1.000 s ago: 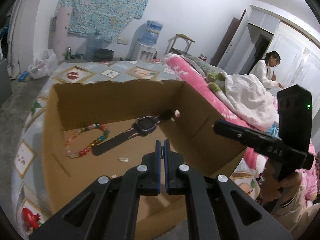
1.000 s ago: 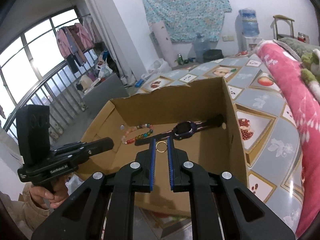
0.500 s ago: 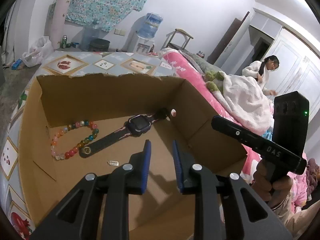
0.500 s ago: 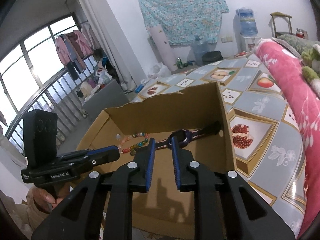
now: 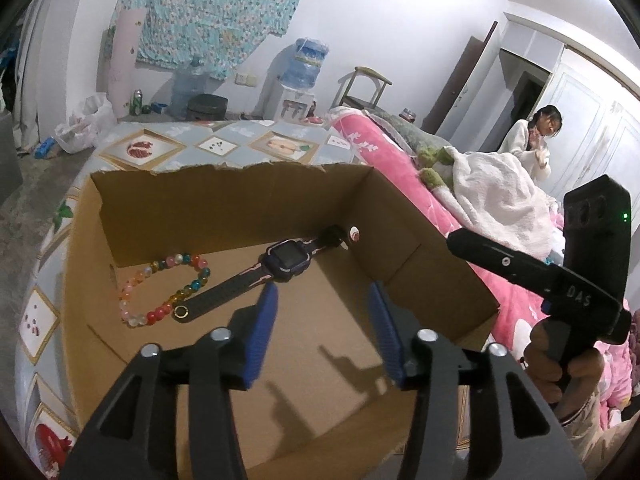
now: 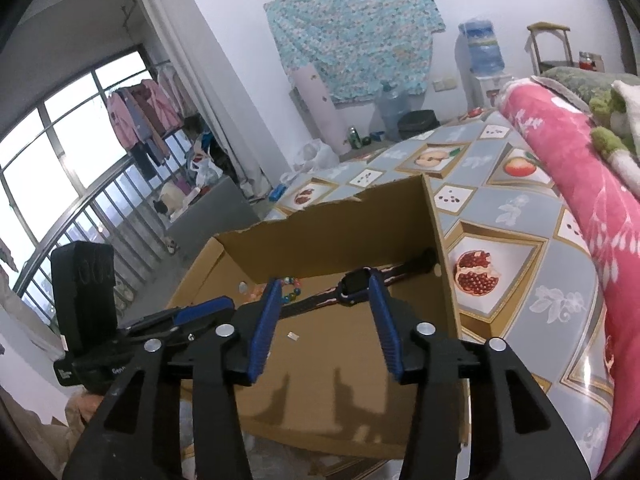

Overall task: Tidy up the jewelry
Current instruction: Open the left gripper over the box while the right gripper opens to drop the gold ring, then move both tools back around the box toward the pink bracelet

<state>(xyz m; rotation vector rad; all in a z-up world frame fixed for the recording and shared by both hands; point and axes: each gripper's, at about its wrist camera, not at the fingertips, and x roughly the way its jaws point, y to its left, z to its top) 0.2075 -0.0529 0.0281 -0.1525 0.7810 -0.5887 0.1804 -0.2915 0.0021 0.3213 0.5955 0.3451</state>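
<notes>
Inside cardboard box (image 5: 224,208): bead bracelet (image 5: 160,292), watch (image 5: 286,258), small ring (image 5: 181,312); both grippers' jaws opening, empty.

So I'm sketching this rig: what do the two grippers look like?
Both are black plastic: the left gripper and right gripper have blue ribbed pads, silver screws and cut-out arms. The right's handle reads "DAS" beside a green light.

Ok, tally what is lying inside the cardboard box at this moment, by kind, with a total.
Beaded bracelet: 1
Smartwatch: 1
Gold ring, at the end of the watch strap: 1
Small pale rectangular piece, too small to identify: 1
Total: 4
Both grippers are above the cardboard box, jaws opening and empty.
</notes>
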